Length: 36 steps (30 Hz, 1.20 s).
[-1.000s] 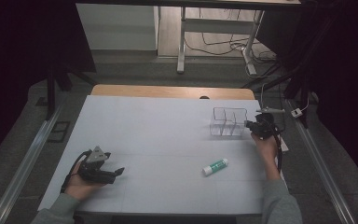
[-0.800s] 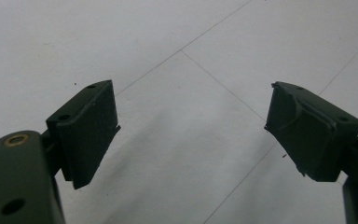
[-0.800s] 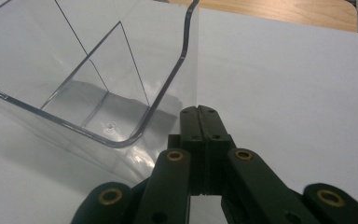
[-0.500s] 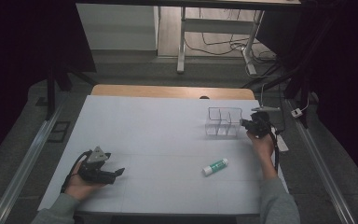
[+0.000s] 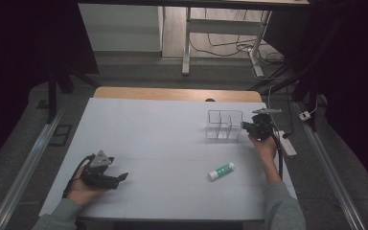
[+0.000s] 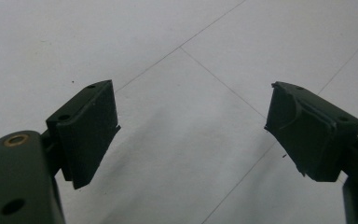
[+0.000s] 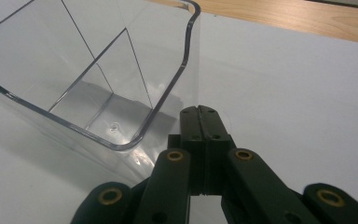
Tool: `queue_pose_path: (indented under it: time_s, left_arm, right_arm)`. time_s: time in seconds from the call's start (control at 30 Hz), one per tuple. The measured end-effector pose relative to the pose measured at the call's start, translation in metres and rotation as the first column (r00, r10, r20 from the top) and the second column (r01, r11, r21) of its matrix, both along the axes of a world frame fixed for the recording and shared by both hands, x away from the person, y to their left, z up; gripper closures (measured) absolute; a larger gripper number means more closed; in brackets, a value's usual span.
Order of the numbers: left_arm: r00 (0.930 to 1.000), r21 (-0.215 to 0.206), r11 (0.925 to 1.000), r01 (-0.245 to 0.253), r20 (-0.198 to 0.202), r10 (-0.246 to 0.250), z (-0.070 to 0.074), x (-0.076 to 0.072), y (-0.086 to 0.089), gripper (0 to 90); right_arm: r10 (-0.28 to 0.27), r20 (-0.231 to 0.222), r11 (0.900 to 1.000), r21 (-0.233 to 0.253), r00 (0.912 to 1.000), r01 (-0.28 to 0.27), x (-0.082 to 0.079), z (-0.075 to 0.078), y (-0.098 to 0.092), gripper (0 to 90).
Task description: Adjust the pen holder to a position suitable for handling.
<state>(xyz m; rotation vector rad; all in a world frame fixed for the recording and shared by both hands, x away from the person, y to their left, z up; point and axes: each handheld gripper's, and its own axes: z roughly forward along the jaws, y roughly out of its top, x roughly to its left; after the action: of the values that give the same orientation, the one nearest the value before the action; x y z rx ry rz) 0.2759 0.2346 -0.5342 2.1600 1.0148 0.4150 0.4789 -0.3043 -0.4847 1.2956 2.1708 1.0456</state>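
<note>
- Where the table's right edge nears the power strip [image 5: 286, 143], right gripper [image 5: 247, 126] pressed up against the clear divided organizer [image 5: 224, 125] — jaws clamped flat together in the right gripper view, apparently pinching the organizer's thin side wall [image 7: 193, 56], though hard to be sure through clear plastic.
- Organizer standing upright on the white table cover [image 5: 172, 139], toward the far right, its compartments bare in the right gripper view.
- Left gripper [image 5: 120, 178] resting low at the near left of the table, held in the left hand [image 5: 84, 189] — jaws spread wide apart in the left gripper view, nothing between them but white cover [image 6: 191, 140].
- Glue stick [image 5: 221, 171] with a green cap lying on its side, nearer than the organizer, well apart from both grippers.
- Strip of bare wood [image 5: 177, 94] along the table's far edge.
</note>
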Motion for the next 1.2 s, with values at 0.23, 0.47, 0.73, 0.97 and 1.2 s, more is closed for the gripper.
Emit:
queue_pose_path:
  time_s: [0.23, 0.47, 0.73, 0.97, 1.2]
  left_arm:
    - [1.0, 0.004, 1.0, 0.003, -0.003, -0.003, 0.0, 0.0, 0.0, 16.3]
    - [1.0, -0.003, 1.0, -0.002, -0.001, 0.002, 0.0, 0.0, 0.001, 16.3]
    - [1.0, -0.002, 1.0, 0.0, -0.001, 0.0, 0.0, 0.0, 0.001, 16.3]
    - [1.0, -0.003, 1.0, 0.001, -0.001, -0.001, 0.0, 0.0, 0.001, 16.4]
    - [1.0, -0.005, 1.0, 0.003, -0.004, -0.003, 0.0, 0.0, 0.001, 16.4]
  right_arm:
    - [0.011, -0.002, 1.0, 0.008, 0.9999, -0.011, 0.0, 0.0, 0.005, 89.6]
    - [0.02, -0.005, 1.0, 0.011, 0.9998, -0.02, 0.0, -0.001, 0.01, 89.6]
    - [0.047, -0.008, 0.999, 0.005, 0.9989, -0.047, 0.0, -0.001, 0.023, 89.6]
    - [0.076, -0.012, 0.997, 0.009, 0.9971, -0.076, -0.002, 0.0, 0.035, 89.6]
    - [0.111, -0.016, 0.994, 0.002, 0.9937, -0.111, -0.003, 0.001, 0.046, 89.5]
